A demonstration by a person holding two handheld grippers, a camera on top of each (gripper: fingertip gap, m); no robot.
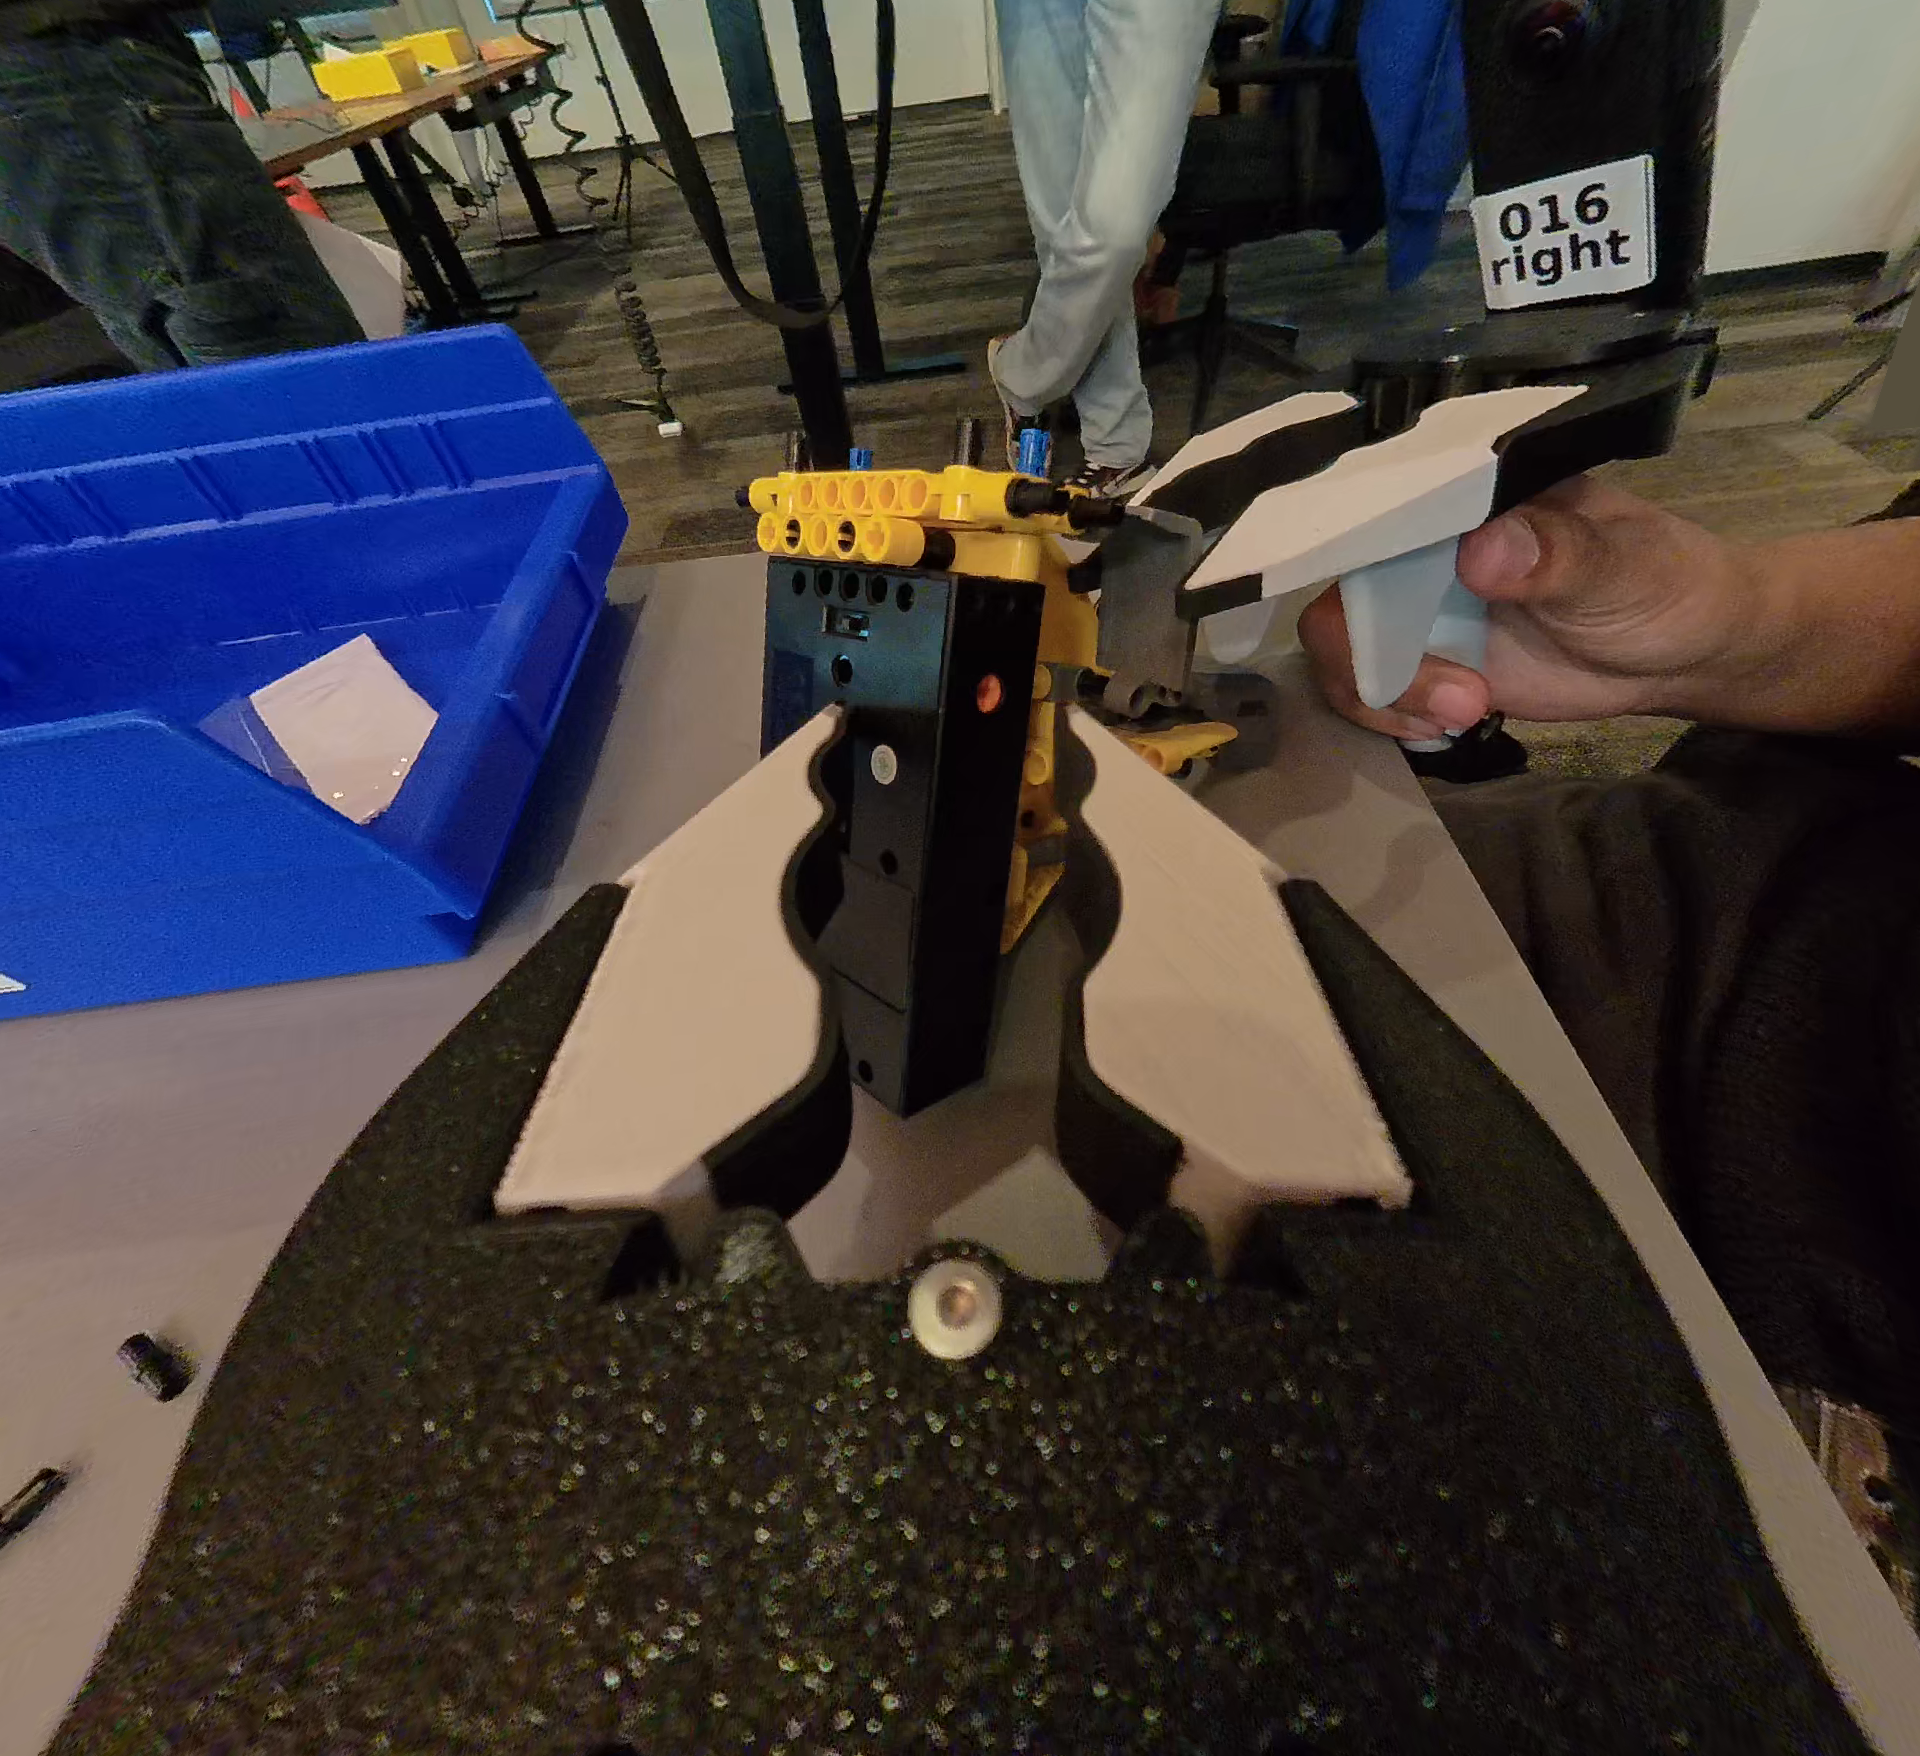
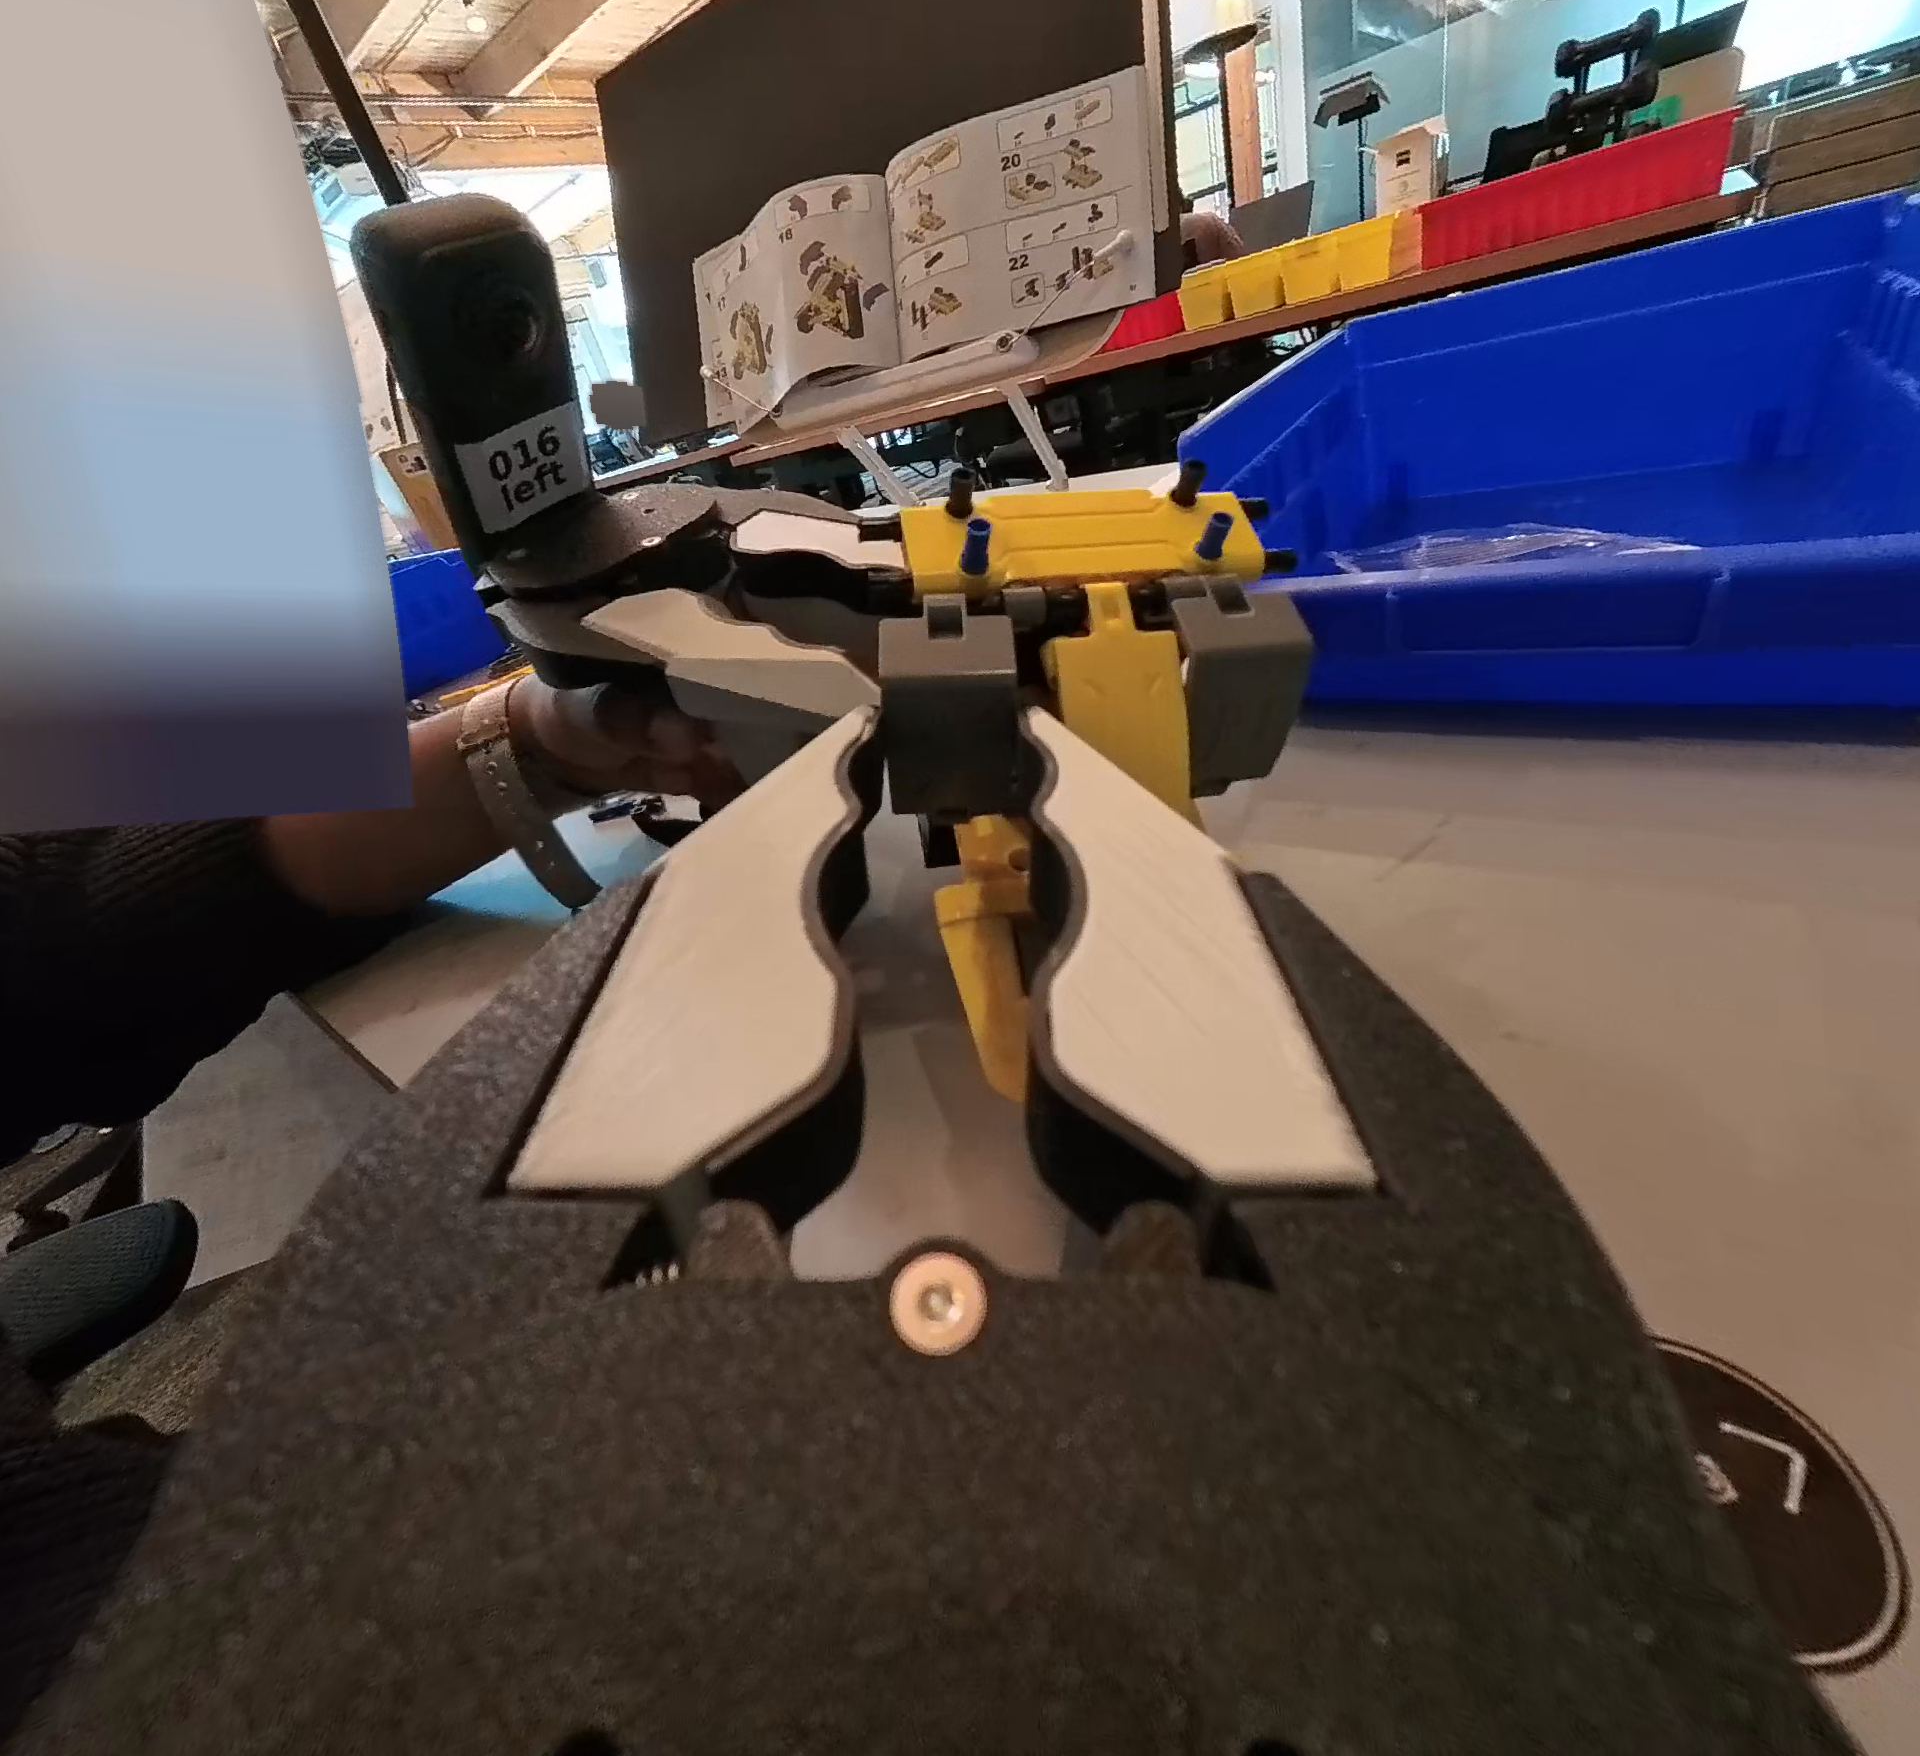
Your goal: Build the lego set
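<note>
Both grippers clamped on one brick-built model over the grey table.

The yellow-and-black model [image 1: 914,667] stands on the table [image 1: 260,1135]; the left gripper [image 1: 951,730] pinches its black block [image 1: 925,833], the right gripper [image 2: 951,730] is closed on a grey panel [image 2: 945,719]. A blue bin [image 1: 260,615] sits just beside.

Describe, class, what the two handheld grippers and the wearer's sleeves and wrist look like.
Each gripper, left gripper and right gripper, has two white fingers with wavy black inner pads on a speckled black base, and a black camera bearing a white sticker. The sleeves are dark; one wrist wears a tan strap.
</note>
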